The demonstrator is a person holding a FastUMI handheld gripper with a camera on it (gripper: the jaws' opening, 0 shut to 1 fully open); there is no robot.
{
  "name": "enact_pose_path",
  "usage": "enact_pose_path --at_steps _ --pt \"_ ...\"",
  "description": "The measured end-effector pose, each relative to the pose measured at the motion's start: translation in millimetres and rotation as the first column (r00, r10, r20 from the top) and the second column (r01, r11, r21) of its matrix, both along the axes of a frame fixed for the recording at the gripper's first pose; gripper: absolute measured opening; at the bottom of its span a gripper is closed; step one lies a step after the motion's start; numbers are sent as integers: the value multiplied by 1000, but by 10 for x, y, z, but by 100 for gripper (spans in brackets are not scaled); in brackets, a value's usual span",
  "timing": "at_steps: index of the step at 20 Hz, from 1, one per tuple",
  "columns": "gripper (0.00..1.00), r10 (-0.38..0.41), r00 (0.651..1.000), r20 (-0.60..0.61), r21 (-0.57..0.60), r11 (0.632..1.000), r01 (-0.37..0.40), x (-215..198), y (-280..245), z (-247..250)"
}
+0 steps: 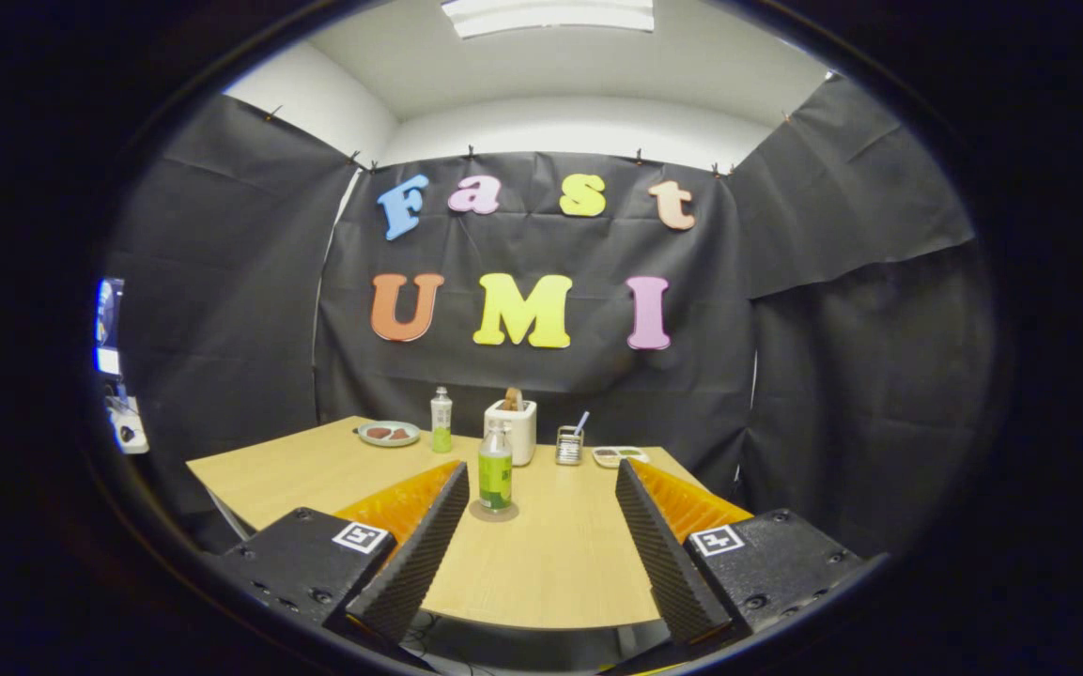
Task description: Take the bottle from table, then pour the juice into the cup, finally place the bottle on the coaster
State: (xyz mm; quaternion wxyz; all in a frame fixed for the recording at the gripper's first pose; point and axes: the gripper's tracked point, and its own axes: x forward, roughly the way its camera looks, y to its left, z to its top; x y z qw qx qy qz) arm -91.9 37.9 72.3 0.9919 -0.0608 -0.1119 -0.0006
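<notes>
Gripper (541, 526) is held back over the table's near edge, fingers spread wide and holding nothing. Just ahead of them, nearer the left finger, the bottle (495, 477) stands upright on the round coaster (494, 512). A second bottle (441, 420) stands farther back beside a plate (389, 433); I cannot make out the cup. Judging from this, the placing looks done, with nothing obviously left.

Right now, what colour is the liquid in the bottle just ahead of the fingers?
Green, in the bottle on the coaster, seen in the gripper view.
</notes>
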Motion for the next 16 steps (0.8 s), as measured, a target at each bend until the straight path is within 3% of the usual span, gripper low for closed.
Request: enact_pose_path --at_steps 16 --pt "100 4 999 -39 39 999 -2 131 -89 -120"
